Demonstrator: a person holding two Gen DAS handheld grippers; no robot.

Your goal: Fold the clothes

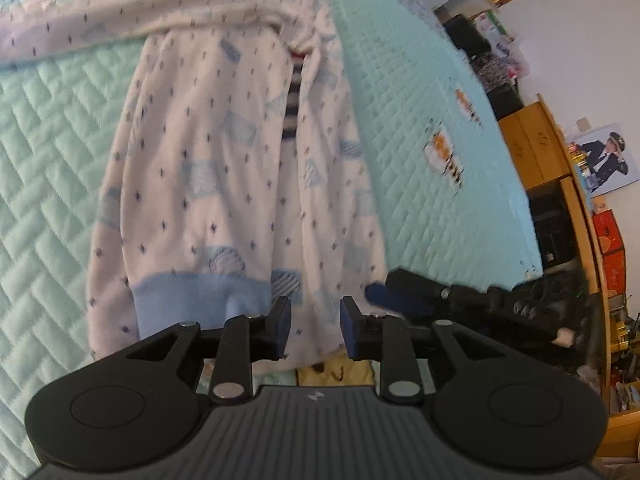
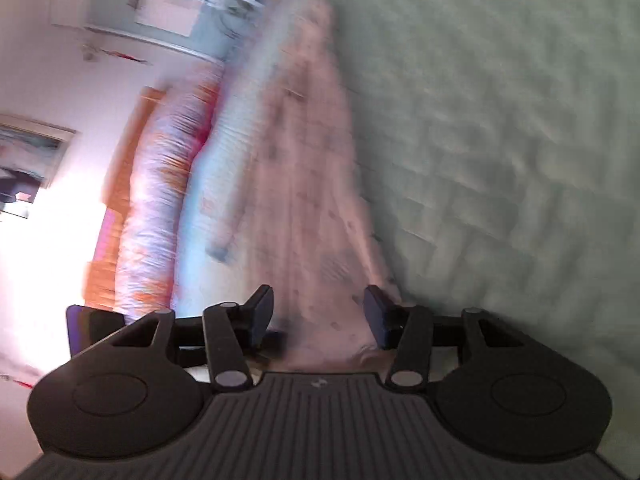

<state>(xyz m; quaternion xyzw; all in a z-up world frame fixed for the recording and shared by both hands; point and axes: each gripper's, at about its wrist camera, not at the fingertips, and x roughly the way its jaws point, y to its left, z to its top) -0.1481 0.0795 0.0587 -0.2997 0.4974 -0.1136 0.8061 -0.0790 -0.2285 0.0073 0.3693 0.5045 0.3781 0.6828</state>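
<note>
A white patterned sweater (image 1: 224, 168) with a light blue hem band (image 1: 200, 300) lies flat on a mint quilted bedspread (image 1: 420, 120), one sleeve stretched to the upper left. My left gripper (image 1: 315, 326) is open just over the hem edge, holding nothing. My right gripper (image 1: 384, 294) reaches in from the right beside the hem. In the blurred right wrist view the right gripper (image 2: 318, 314) is open over the sweater (image 2: 304, 184), empty.
The bed's right edge (image 1: 532, 240) drops to wooden cabinets (image 1: 536, 148) and cluttered shelves. A rolled patterned quilt (image 2: 160, 200) lies along the bed's far side in the right wrist view. Bedspread (image 2: 500, 160) extends to the right.
</note>
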